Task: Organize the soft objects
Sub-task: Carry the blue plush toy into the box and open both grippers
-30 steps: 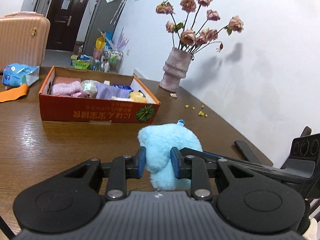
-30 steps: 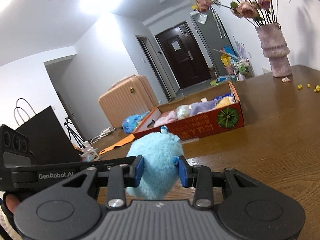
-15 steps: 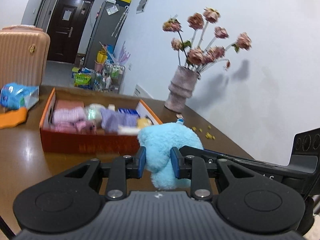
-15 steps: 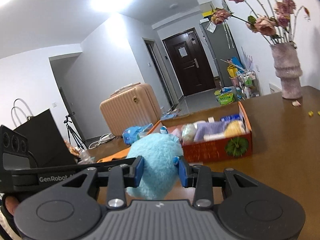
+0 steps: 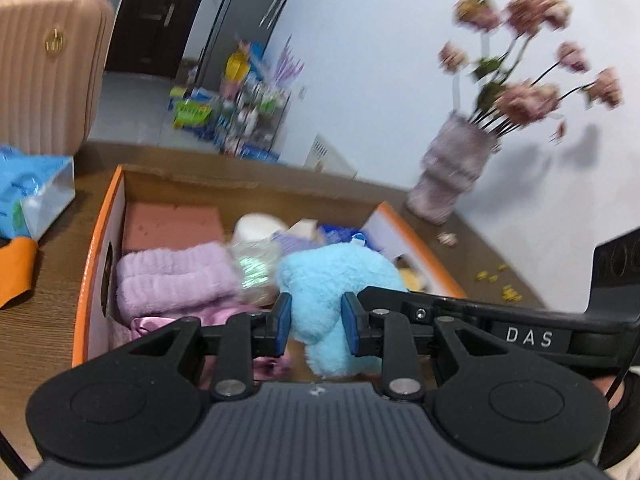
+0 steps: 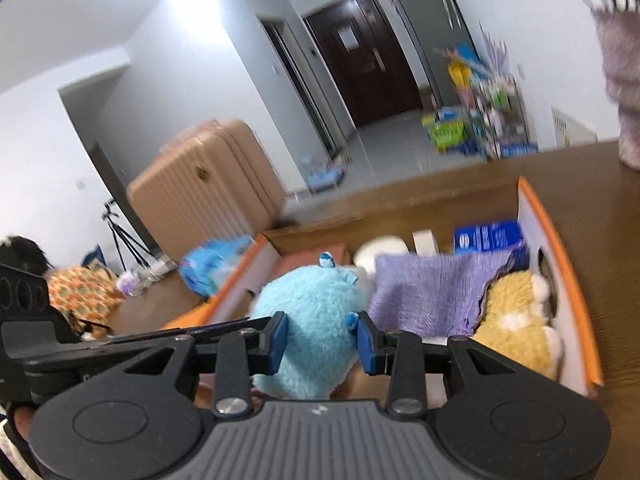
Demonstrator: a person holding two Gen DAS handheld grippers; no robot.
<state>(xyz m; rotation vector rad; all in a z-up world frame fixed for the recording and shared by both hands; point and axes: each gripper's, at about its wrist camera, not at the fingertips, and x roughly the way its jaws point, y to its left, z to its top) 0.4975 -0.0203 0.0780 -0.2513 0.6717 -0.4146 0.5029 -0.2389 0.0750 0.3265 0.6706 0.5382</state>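
**Blue plush held over the open box by both grippers**

Much here is smeared by motion: the flowers in the vase (image 5: 452, 176) are a blur, and the shiny packet beside the folded pink towel (image 5: 176, 276) is too soft to name. The underside of the blue plush toy (image 5: 336, 276) is hidden behind the gripper bodies in both views, so I cannot tell whether it touches the contents of the box below it.

The toy sits right between the fingers of the left gripper (image 5: 316, 322), whose blue pads press into its fur from either side. The right gripper (image 6: 320, 338) pinches the same toy (image 6: 312, 320) from the other side, its pads sunk into the fluff as well. The two tools sit close together.

The toy hangs over the orange-edged cardboard box (image 5: 90, 264), above its middle, between the pink towel and the purple cloth (image 6: 432, 292). It looks roundish rather than long, so its long axis is unclear; a small blue-and-white nub on top points away from the grippers. A yellow plush (image 6: 516, 320) lies in the box's right end.
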